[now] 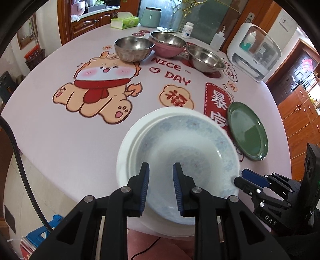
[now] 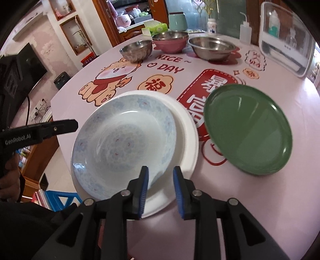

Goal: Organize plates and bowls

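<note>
A blue-patterned plate rests tilted on a plain white plate at the table's near edge. A green plate lies to their right. Three bowls stand at the far side: a steel bowl, a pink bowl and a wide steel bowl. My left gripper is open above the patterned plate. My right gripper is open at the plates' near right rim, also seen in the left wrist view.
The round table has a pink cartoon cloth. A white appliance, squeeze bottle, pill bottle, teal canister and tissue box stand along the far edge. A blue stool is below left.
</note>
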